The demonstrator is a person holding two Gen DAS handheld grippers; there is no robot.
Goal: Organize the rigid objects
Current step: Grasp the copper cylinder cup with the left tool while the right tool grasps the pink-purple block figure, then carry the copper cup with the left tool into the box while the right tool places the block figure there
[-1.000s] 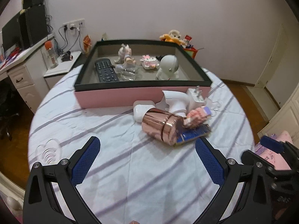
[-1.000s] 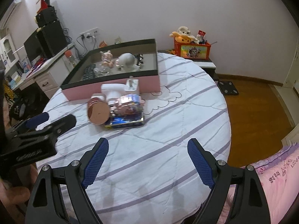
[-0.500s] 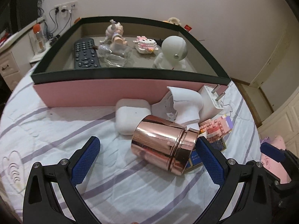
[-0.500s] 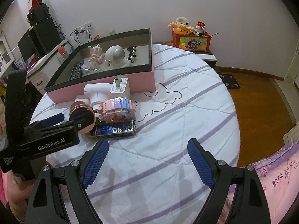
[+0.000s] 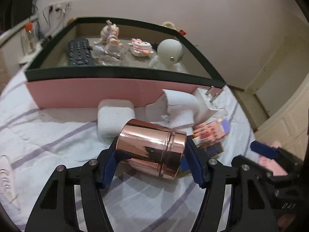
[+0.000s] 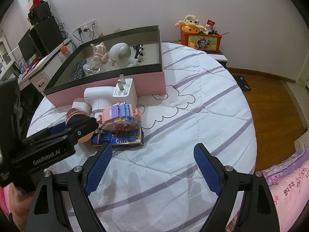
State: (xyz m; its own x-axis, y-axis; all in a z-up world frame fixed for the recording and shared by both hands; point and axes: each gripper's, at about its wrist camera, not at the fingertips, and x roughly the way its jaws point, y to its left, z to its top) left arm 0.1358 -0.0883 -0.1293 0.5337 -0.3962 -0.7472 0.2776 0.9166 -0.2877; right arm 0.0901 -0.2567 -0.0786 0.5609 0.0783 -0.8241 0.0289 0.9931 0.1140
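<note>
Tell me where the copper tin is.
In the left wrist view the copper tin lies on its side between the closing left gripper, before the earbud case.

Rose-gold cylindrical metal tin [image 5: 152,150]: mirror-glossy, smooth. White rounded plastic case [image 5: 115,117]: matt. Striped white quilted cloth bedcover [image 6: 193,119]: soft, creased. Blue rubbery gripper pads [image 6: 207,171]: rough, cross-hatched

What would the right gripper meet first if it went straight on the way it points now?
Probably only the white quilted cover with purple stripes. The right gripper is open with nothing between its fingers, and the dark blue flat box lies left of its line, though depth is unclear.
</note>
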